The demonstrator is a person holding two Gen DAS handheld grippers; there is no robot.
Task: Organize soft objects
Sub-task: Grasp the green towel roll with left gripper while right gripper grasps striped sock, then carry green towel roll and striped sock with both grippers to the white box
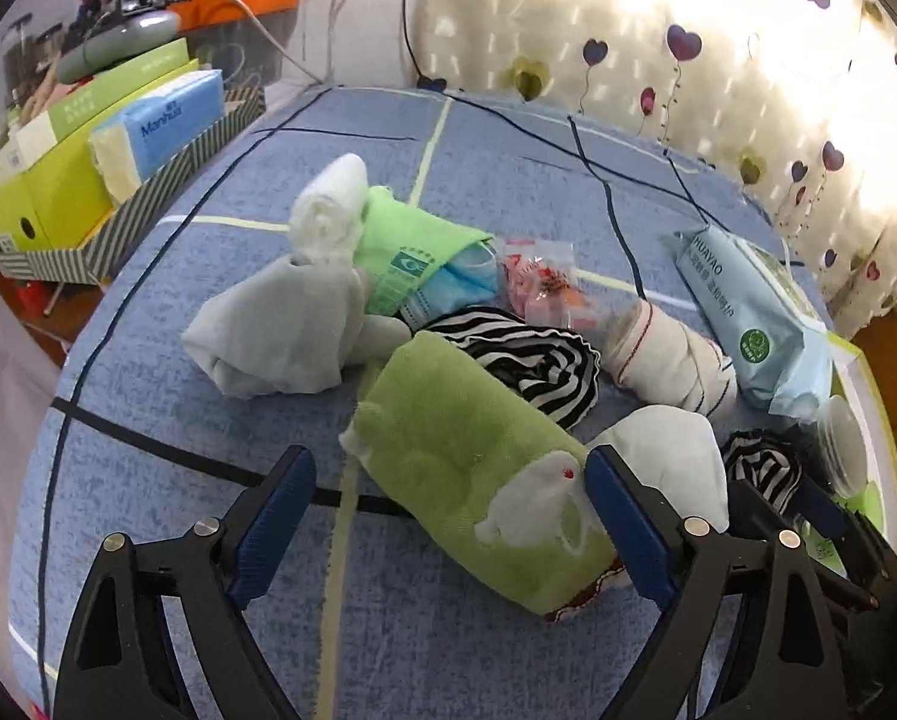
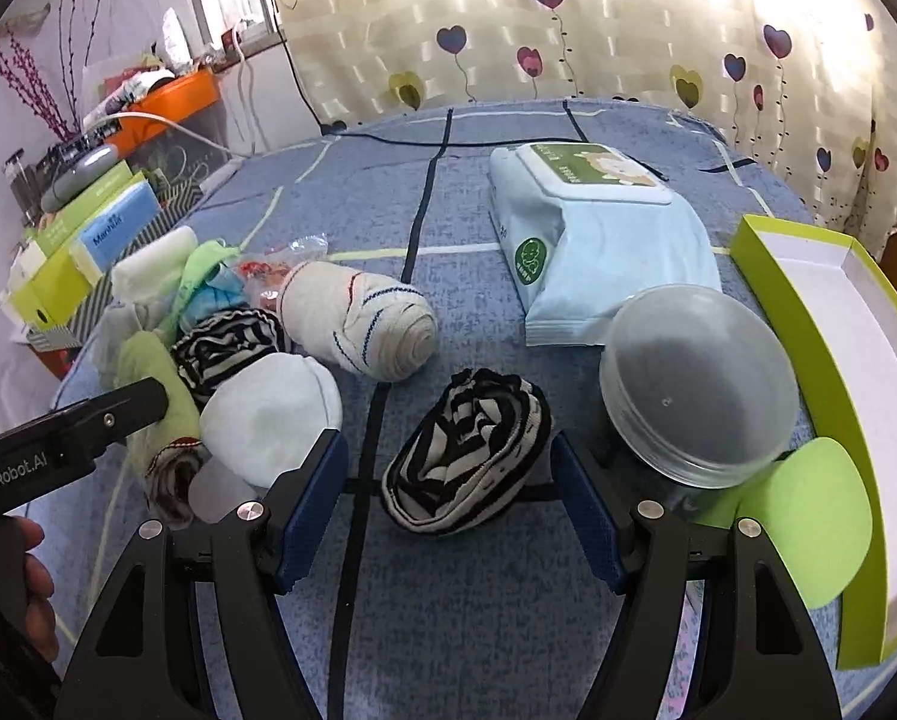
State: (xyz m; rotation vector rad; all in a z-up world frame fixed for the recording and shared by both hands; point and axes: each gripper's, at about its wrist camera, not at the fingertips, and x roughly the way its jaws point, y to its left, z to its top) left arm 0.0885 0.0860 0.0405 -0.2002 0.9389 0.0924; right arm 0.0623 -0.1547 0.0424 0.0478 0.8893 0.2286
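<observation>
Striped black-and-white rolled sock [image 2: 469, 450] sits on the blue patterned bedspread [image 2: 424, 618], directly between the open jaws of the right gripper [image 2: 448, 498], not yet touched. Judgement: light, soft, compressible; the roll could unravel if pinched at a loose end, so close across its middle, square to the roll axis. The clear round plastic container [image 2: 697, 384] lies just beside the right jaw and looks hard and slick, so keep clear of it. The lime-green open cardboard box [image 2: 808, 312] on the right looks like the likely drop spot. Left gripper [image 1: 448, 501] jaws also open, straddling the rolled green terry towel with white animal appliqué [image 1: 466, 468], right pad about touching it. Towel is bulkier, soft, grippy; take it mid-roll. White folded cloth [image 1: 664, 462] lies just right of it.
</observation>
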